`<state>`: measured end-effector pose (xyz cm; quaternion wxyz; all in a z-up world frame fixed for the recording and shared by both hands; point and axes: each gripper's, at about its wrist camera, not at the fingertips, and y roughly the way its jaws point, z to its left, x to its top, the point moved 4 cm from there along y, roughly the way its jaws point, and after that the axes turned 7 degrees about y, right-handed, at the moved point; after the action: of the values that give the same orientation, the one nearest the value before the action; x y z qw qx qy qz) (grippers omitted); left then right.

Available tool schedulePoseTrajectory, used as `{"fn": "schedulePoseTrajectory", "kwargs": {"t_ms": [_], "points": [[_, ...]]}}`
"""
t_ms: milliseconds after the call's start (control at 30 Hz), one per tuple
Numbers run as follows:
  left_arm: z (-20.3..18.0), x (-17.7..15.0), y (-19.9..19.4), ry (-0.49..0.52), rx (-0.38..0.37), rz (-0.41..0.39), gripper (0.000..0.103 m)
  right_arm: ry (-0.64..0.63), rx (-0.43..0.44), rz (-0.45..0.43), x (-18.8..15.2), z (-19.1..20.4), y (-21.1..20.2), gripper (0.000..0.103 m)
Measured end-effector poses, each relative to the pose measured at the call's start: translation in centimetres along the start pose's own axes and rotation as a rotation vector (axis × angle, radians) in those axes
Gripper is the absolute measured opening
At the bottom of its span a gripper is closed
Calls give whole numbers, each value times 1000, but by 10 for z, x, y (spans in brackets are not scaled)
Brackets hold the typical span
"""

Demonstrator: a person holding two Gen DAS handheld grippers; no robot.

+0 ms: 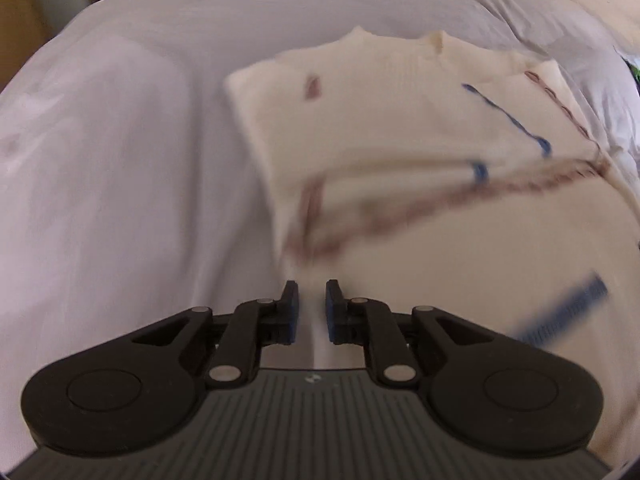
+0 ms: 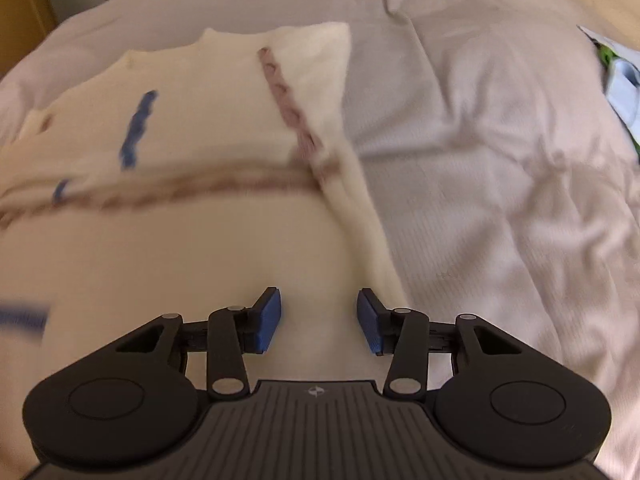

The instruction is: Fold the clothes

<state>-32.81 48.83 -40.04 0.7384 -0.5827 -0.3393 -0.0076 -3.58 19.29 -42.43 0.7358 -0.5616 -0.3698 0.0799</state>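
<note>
- A cream sweater (image 1: 400, 128) with brown and blue knitted lines lies spread flat on a bed, ahead of and partly beneath both hand-held grippers.
- In the left wrist view it lies ahead and to the right of the left hand-held gripper (image 1: 312, 304), its near left edge just beyond the fingertips.
- The left hand-held gripper's jaws stand nearly together, a narrow slot between the blue pads (image 1: 294, 312); no cloth is visibly pinched.
- The right hand-held gripper (image 2: 319, 316) has its jaws apart over the sweater (image 2: 200, 128), with nothing between the pads.
- Pale lilac bed sheet (image 2: 480, 160) stretches to the right of the right gripper, wrinkled.
- Far right, at the bed's edge, a heap of other things (image 2: 620, 80) shows green and pale blue.
</note>
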Motion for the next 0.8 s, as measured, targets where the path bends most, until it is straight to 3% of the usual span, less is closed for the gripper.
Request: {"fn": "schedulePoseTrajectory", "kwargs": {"t_ms": [200, 300, 400, 500, 600, 800], "points": [[-29, -77, -77, -24, 93, 86, 11, -59, 8, 78, -68, -22, -50, 42], [-52, -100, -118, -76, 88, 37, 11, -78, -22, 100, -84, -22, -76, 43], [-82, -116, -131, -69, 87, 29, 13, -85, 48, 20, -89, -20, -97, 44], [-98, -145, -124, -94, 117, 115, 13, -135, 10, 80, -109, -27, -83, 44], [-114, -172, -119, -118, 145, 196, 10, -100, 11, 166, -134, -42, -80, 44], [-134, -177, -164, -195, 144, 247, 12, -44, 55, 231, -148, -46, -117, 44]]}}
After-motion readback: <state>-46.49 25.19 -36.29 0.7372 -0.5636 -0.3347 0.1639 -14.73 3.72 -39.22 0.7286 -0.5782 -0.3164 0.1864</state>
